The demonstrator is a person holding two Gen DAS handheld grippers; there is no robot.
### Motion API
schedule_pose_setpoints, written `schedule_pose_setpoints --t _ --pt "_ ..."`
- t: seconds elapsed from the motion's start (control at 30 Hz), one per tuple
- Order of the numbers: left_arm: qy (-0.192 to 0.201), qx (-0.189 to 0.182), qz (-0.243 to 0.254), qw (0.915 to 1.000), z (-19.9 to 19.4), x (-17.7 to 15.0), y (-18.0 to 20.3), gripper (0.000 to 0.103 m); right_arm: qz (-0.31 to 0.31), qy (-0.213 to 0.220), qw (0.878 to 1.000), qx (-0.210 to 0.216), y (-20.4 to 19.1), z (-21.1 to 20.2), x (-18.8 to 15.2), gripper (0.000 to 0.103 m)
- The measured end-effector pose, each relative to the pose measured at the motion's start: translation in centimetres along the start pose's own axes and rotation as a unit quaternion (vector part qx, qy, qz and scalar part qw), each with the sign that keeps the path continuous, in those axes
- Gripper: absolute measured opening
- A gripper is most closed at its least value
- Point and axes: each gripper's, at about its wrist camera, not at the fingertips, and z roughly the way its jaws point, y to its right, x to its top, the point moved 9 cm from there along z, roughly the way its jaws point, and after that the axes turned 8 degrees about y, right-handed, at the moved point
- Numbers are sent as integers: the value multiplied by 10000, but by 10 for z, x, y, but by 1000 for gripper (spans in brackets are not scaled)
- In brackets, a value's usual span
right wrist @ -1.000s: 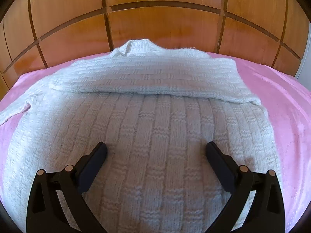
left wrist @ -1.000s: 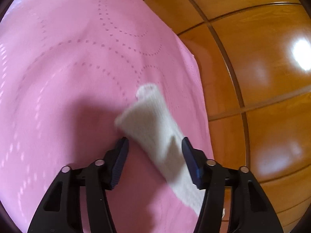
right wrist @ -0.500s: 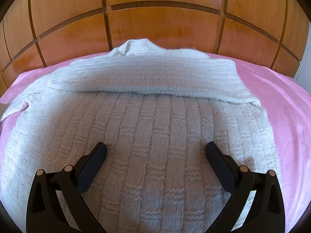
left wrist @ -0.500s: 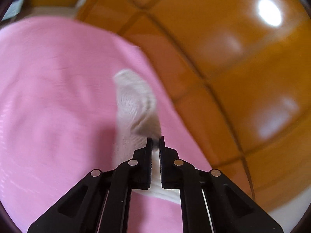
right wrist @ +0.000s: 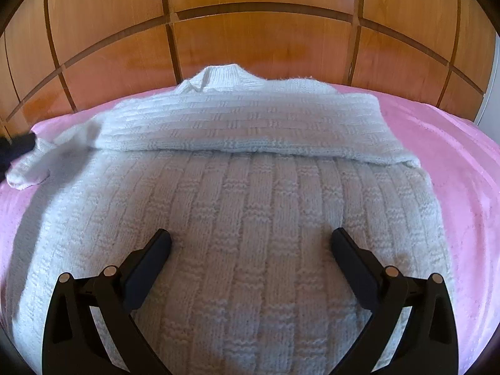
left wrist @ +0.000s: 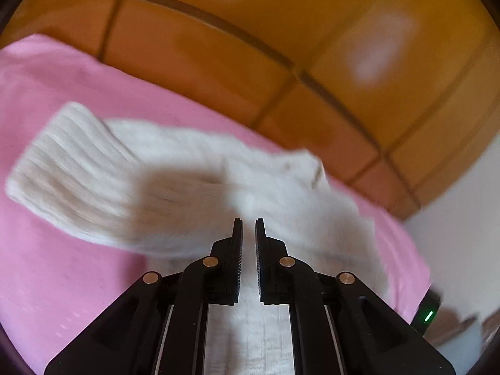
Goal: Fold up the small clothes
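A white knitted sweater [right wrist: 250, 218] lies flat on a pink blanket [right wrist: 462, 162], its collar at the far end and one sleeve folded across the chest. My right gripper [right wrist: 251, 243] is open and hovers over the sweater's lower body, holding nothing. My left gripper [left wrist: 248, 228] is shut on the other sleeve [left wrist: 125, 184] and holds it lifted, with the ribbed cuff hanging out to the left. In the right wrist view that sleeve's cuff [right wrist: 28, 168] shows at the far left edge, with the dark tip of the left gripper [right wrist: 15, 147] beside it.
A wooden panelled headboard [right wrist: 265, 40] stands behind the blanket. A white wall [left wrist: 462, 218] shows at the right of the left wrist view. The pink blanket [left wrist: 62, 281] extends around the sweater on both sides.
My left gripper closed on the sleeve, lifted it and swung it round toward the sweater body. The sleeve's cuff has risen at the left edge of the right wrist view. My right gripper has stayed still.
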Motion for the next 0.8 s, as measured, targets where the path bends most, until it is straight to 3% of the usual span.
schedule_pose_setpoints --t 0.1,0.23,0.3,0.33,0.4,0.47,0.53,0.6,0.73,0.8 --pt "-184 103 377 9991 -7 -33 9 30 46 11 10000 43 1 0 0 101" --pt "-233 330 568 9976 -21 -53 -6 33 114 -14 9998 151 -3 -4 8 97" --pt "-204 427 602 9971 -25 -60 -12 33 310 -49 9978 589 -16 -6 17 77" --pt "-196 470 616 9968 -27 -64 -14 33 460 -150 9937 1006 -31 -6 25 73" --pt "-132 527 633 9965 -33 -74 -18 43 657 -383 9832 1657 -57 -2 32 56" --pt "-70 474 713 9963 -35 -82 -17 50 740 -679 9688 2264 -94 5 37 51" --pt "-22 521 822 9953 -37 -86 -15 50 561 -890 9601 2589 -135 15 40 50" --pt "14 517 832 9952 -33 -86 -16 50 394 -1120 9537 2763 -169 28 41 49" --pt "61 303 594 9978 -31 -85 -21 50 125 -1497 9504 2724 -218 63 40 48" --pt "74 205 480 9986 -32 -85 -24 50 -36 -1485 9548 2576 -228 74 44 30"
